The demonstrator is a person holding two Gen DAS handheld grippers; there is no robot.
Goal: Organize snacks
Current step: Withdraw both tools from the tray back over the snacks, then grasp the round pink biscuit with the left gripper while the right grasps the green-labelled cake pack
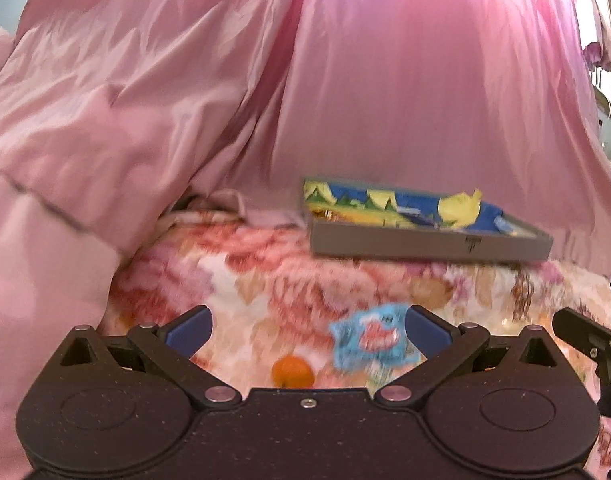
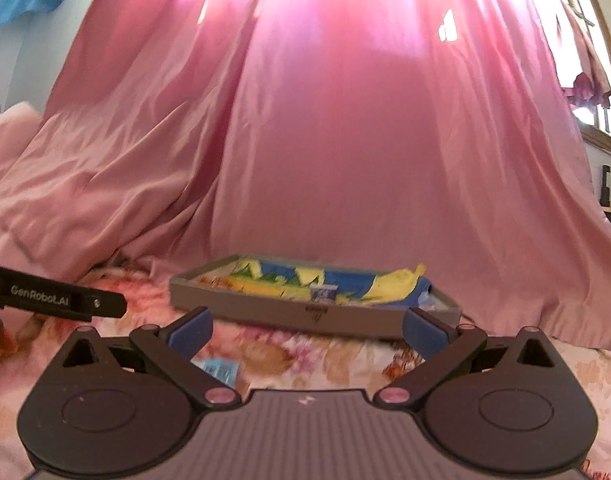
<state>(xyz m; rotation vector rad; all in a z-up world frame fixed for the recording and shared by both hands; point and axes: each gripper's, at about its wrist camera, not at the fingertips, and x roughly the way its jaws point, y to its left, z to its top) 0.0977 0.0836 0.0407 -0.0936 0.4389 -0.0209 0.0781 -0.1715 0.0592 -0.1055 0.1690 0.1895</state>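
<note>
A shallow grey box [image 1: 425,242] [image 2: 289,312] holds blue-and-yellow snack bags [image 1: 421,206] [image 2: 329,282] and lies on a floral bedspread. In the left wrist view my left gripper [image 1: 307,330] is open just above the bedspread, with a small light-blue snack packet [image 1: 371,342] lying by its right finger and a small orange round item [image 1: 292,371] between the fingers, near the base. My right gripper [image 2: 307,330] is open too, short of the grey box, and nothing sits between its fingers. A light-blue packet [image 2: 221,370] shows by its left finger.
The floral bedspread [image 1: 265,276] [image 2: 337,354] covers the surface. A pink curtain [image 1: 385,80] [image 2: 385,140] hangs behind the box, and a pink quilt [image 1: 65,160] is heaped at the left. Part of the other gripper shows at one frame edge [image 1: 585,340] [image 2: 57,300].
</note>
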